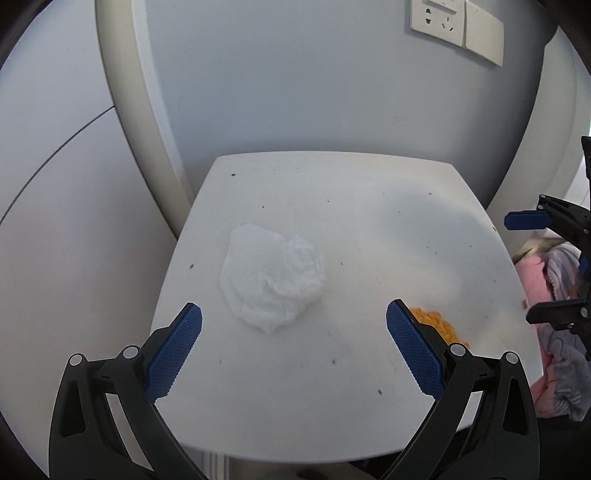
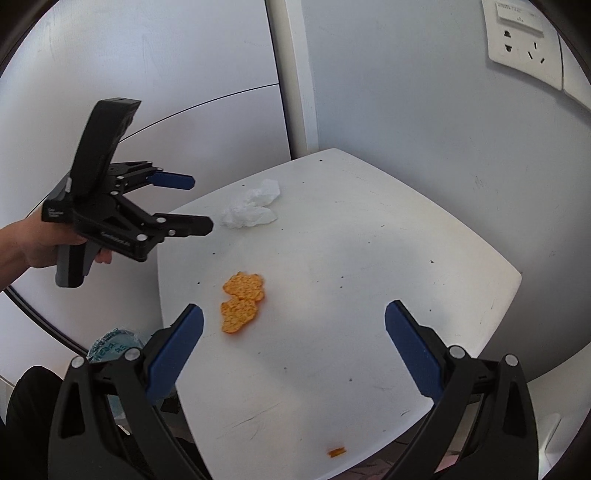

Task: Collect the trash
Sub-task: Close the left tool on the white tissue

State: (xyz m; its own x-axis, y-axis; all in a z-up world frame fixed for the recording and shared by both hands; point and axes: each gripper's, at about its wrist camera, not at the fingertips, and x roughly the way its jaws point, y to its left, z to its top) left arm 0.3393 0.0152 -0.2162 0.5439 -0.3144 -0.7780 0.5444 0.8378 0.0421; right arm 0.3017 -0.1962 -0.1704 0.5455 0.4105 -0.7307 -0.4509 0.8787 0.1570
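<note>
A crumpled white tissue (image 1: 273,277) (image 2: 253,208) lies on the small white table (image 1: 369,229) (image 2: 369,258). My left gripper (image 1: 293,332) (image 2: 201,203) is open, its blue pads either side of the tissue's near edge, above the table. Orange cracker pieces (image 2: 242,301) (image 1: 437,325) lie near the table's left side in the right wrist view, and a small orange crumb (image 2: 337,452) sits by the near edge. My right gripper (image 2: 293,334) (image 1: 528,266) is open and empty above the table, to the right of the crackers.
A white wall with a power socket (image 1: 456,26) (image 2: 524,51) stands behind the table. A pink and grey cloth (image 1: 554,325) lies beyond the table's right edge. A bluish clear plastic bag (image 2: 114,345) sits below the table's left side. A hand (image 2: 40,243) holds the left gripper.
</note>
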